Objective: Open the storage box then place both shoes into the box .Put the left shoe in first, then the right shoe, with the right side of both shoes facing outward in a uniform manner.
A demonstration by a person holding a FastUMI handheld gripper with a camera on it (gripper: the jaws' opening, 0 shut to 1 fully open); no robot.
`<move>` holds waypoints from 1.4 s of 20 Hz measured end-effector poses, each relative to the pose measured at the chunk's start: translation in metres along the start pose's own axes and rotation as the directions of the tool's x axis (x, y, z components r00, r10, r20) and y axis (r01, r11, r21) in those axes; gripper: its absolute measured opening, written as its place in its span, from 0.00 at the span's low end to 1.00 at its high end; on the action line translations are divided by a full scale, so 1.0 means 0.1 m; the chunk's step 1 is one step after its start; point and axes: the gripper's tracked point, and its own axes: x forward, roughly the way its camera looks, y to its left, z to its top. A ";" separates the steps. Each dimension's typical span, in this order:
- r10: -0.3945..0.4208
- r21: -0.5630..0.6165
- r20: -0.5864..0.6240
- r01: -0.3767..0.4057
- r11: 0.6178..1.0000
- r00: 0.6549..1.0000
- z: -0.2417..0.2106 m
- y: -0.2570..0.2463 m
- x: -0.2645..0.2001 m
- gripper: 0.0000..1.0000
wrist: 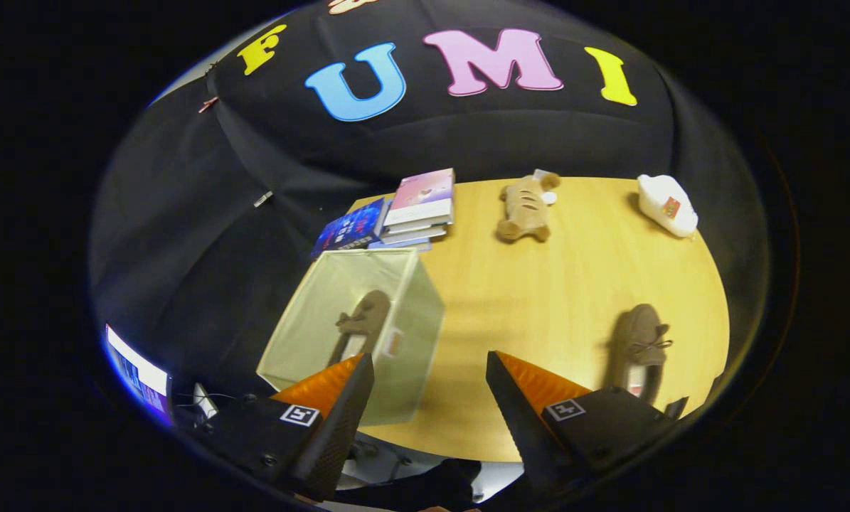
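A translucent pale green storage box (pixel 414 320) stands open on the wooden table (pixel 538 299), just ahead of my left finger. One brown lace-up shoe (pixel 364 320) lies inside it. The second brown shoe (pixel 641 341) rests on the table beyond my right finger, to the right of the box. My gripper (pixel 430 364) hovers above the table's near edge, open, with nothing between its fingers.
A stack of books (pixel 417 210) and a blue book (pixel 350 229) lie behind the box. A tan plush toy (pixel 526 208) and a white packet (pixel 666 205) sit at the table's far side. A lit screen (pixel 136 373) shows off the table, left of my fingers.
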 end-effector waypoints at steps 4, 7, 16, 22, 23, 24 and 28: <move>-0.099 -0.004 0.013 0.099 0.995 0.995 -0.08 -0.98 -0.21 0.99; -0.159 0.016 -0.008 0.159 0.987 0.987 -0.22 -1.63 -0.30 0.99; -0.233 -0.022 -0.179 0.233 0.972 0.956 -0.95 -2.94 0.14 0.99; -0.208 0.108 -0.190 0.231 0.967 0.960 -0.90 -3.00 0.65 0.67; -0.213 0.114 -0.196 0.238 0.965 0.957 -0.91 -3.01 0.68 0.54; -0.230 0.106 -0.205 0.255 0.961 0.951 -0.92 -3.05 0.66 0.41; -0.235 0.129 -0.214 0.266 0.955 0.948 -0.90 -3.09 0.65 0.09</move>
